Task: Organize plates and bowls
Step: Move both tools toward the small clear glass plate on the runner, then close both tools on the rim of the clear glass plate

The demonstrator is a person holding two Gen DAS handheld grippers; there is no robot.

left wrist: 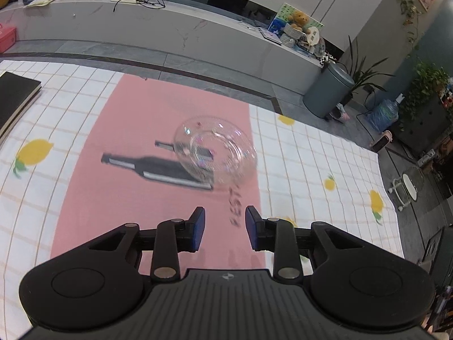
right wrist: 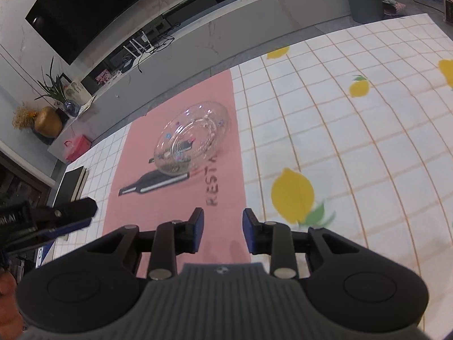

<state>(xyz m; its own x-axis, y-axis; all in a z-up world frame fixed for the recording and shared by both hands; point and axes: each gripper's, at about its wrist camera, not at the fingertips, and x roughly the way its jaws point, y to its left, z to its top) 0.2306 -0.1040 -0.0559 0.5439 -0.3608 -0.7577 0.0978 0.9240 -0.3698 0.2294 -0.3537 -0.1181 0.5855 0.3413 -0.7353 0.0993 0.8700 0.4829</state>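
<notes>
A clear glass dish with small coloured dots (left wrist: 216, 153) lies on a pink placemat (left wrist: 119, 187) printed with a bottle; whether it is one piece or a bowl on a plate I cannot tell. It also shows in the right wrist view (right wrist: 192, 138). My left gripper (left wrist: 225, 228) is open and empty, above the mat, short of the dish. My right gripper (right wrist: 223, 231) is open and empty, also short of the dish. The left gripper's fingers (right wrist: 70, 215) show at the left edge of the right wrist view.
The mat lies on a white checked cloth with lemons (left wrist: 325, 175). A black book (left wrist: 14, 96) lies at the cloth's far left. Beyond the table's far edge are a low marble TV bench (left wrist: 170, 28) and a grey bin (left wrist: 328, 90).
</notes>
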